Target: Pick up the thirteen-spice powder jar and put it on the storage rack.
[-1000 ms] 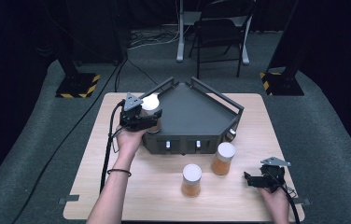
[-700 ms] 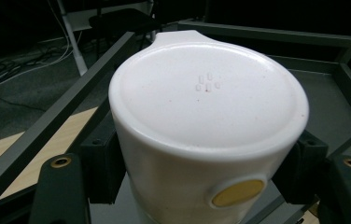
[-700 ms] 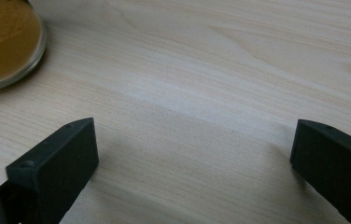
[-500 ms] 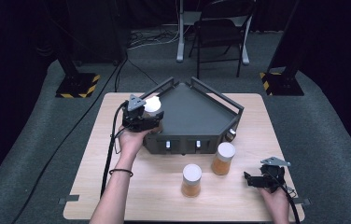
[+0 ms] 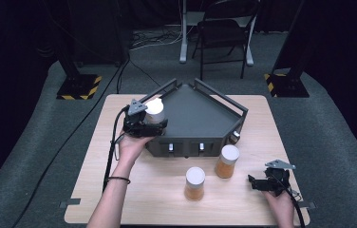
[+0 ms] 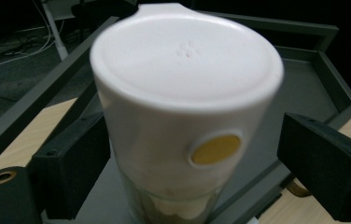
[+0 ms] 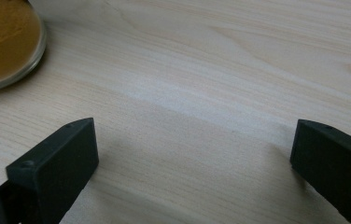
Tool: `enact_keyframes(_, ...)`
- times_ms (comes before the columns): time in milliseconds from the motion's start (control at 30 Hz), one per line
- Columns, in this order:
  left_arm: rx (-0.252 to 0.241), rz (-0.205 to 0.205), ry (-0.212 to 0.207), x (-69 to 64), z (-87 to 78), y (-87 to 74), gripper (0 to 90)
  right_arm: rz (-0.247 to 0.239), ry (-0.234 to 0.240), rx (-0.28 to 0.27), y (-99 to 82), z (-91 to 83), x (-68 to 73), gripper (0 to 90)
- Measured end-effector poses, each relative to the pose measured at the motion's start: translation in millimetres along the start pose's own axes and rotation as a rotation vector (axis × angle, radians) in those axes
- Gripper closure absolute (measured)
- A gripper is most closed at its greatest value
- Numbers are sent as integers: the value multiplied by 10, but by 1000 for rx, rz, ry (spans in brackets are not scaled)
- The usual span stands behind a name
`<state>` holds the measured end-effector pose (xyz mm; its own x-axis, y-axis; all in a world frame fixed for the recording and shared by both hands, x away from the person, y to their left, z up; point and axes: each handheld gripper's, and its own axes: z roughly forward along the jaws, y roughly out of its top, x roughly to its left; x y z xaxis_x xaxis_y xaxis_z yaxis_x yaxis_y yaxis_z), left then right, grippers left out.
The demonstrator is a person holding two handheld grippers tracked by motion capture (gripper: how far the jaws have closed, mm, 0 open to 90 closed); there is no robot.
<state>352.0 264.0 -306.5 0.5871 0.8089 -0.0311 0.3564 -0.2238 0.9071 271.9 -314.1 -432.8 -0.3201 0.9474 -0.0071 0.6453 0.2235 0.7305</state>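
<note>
The left hand-held gripper (image 5: 154, 124) is letting go of the white-capped jar (image 5: 155, 110): its jaws have just been opening, and in the left gripper view the jar (image 6: 183, 116) is standing between them with a clear gap on the right side and the left jaw close beside the jar wall (contact there cannot be told). The jar is now sitting upright on the dark tray (image 5: 200, 118), in the tray's left corner, just inside the railing. Judged from this, the placing step is finishing; the left hand-held gripper is likely free to back off from the tray without tipping the jar.

Relative to the tray, the left hand-held gripper is at the left corner, straddling the jar from the near side. Two more jars (image 5: 194, 183) (amber contents, white caps) are standing on the tabletop (image 5: 119, 199) just in front of the tray, the right one (image 5: 227, 161) nearer to it.

The right hand-held gripper (image 5: 257, 183) is resting on the tabletop well in front and to the right of the tray, its jaws standing wide apart with nothing between them; the rim of an amber jar (image 7: 5, 46) is showing just beyond its left jaw.
</note>
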Motion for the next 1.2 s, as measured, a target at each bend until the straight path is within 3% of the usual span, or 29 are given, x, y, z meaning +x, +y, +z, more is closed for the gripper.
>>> enact_keyframes(567, -36, 30, -81, 33, -268, -477, 54, 0, 0, 0, 0, 0, 0, 0)
enact_keyframes(800, -51, 27, -79, 44, -364, -716, 66, 0, 0, 0, -1, -1, 2, 1)
enact_keyframes(1067, -30, 1, -80, 98, -413, -958, 65, 0, 0, 0, -1, -1, 1, 1)
enact_keyframes(1200, -11, 25, -65, 75, -437, -1046, 66, 0, 0, 0, -1, -1, 1, 1)
